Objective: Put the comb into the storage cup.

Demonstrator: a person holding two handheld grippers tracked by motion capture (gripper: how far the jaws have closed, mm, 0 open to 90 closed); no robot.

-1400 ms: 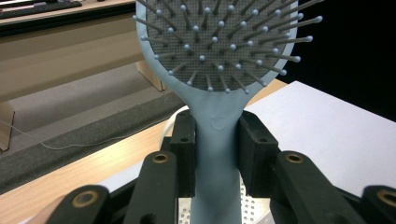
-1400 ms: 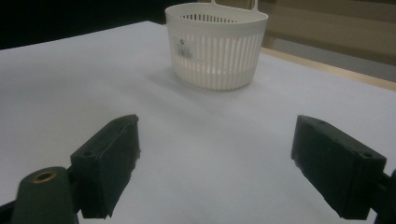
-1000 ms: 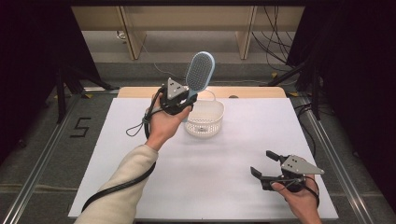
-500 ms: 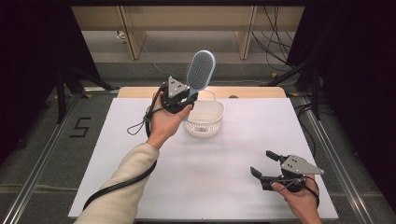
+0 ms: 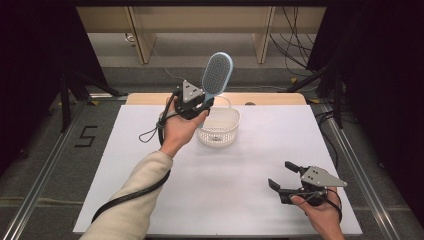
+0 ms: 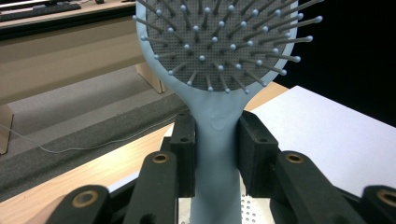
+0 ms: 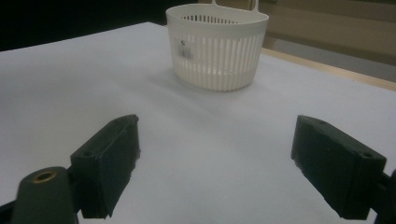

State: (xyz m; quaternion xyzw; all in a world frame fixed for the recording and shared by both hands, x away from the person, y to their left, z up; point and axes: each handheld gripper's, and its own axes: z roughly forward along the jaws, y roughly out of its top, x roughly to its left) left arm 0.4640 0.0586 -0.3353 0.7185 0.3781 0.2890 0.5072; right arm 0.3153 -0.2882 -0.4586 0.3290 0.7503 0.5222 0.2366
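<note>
The left gripper (image 5: 202, 102) is raised over the far middle of the white worktop (image 5: 120, 165), at about twelve o'clock from the worktop's centre, with its jaws clamped on the handle of a pale blue hairbrush (image 5: 217, 74). In the left gripper view the two black pads press on either side of the hairbrush's neck, just below the oval head — the head stands above the jaws, its grey cushion and ball-tipped bristles turned to the camera. In the high view the brush leans up and toward one o'clock from the gripper, its head well clear of the worktop.

Just beside the left gripper, at about four o'clock from it, a white slatted basket (image 5: 218, 129) stands upright on the worktop; the gripper and the hand overlap its near-left rim, and whether they touch it I cannot tell. In the right gripper view the basket (image 7: 217, 45) sits at twelve o'clock ahead of the jaws, a small label on its side and a thin handle rising at its back.

The right gripper (image 5: 283, 175) lies low at the worktop's five o'clock corner, well apart from the basket — its jaws spread wide with only bare white worktop between them, pointing toward ten o'clock.
</note>
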